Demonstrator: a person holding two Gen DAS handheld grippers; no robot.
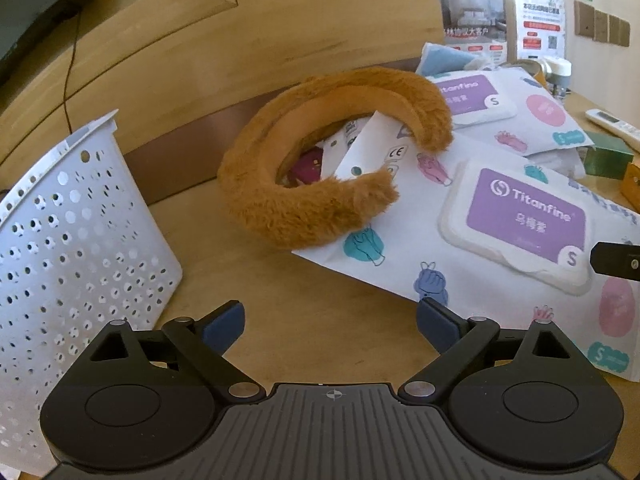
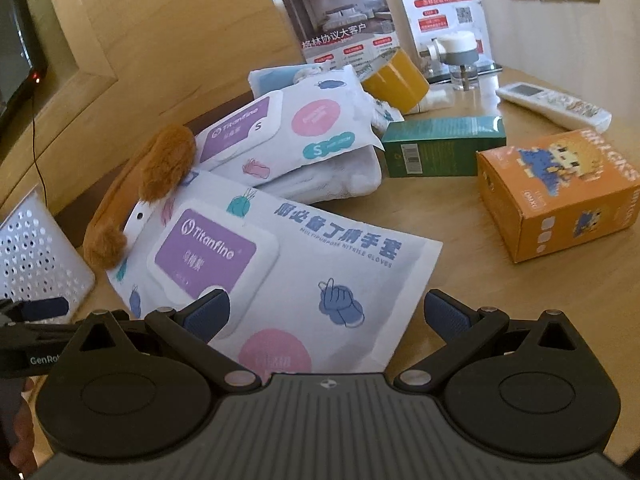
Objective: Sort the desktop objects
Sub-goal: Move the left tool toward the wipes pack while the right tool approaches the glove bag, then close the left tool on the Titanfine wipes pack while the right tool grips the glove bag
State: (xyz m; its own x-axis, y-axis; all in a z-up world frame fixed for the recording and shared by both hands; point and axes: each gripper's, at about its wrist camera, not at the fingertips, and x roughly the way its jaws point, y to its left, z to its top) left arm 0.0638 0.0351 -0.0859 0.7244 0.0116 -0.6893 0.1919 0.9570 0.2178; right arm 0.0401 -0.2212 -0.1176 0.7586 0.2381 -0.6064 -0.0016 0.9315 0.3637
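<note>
A brown furry headband (image 1: 320, 184) lies on the wooden desk, partly on a white glove packet with a purple label (image 1: 516, 224). My left gripper (image 1: 330, 322) hovers open over bare desk just in front of the headband, nothing between its fingers. In the right wrist view the same packet (image 2: 280, 264) lies under my right gripper (image 2: 326, 314), which is open, its left pad over the packet's label. A second glove packet (image 2: 288, 132) rests behind, with the headband (image 2: 156, 176) at the left.
A white perforated basket (image 1: 72, 264) stands at the left of the desk. An orange brick box (image 2: 560, 192), a green box (image 2: 440, 146), a remote control (image 2: 556, 104), a yellow tape roll (image 2: 396, 80) and leaflet stands (image 2: 340, 20) sit at the right and back. A wooden wall panel runs behind.
</note>
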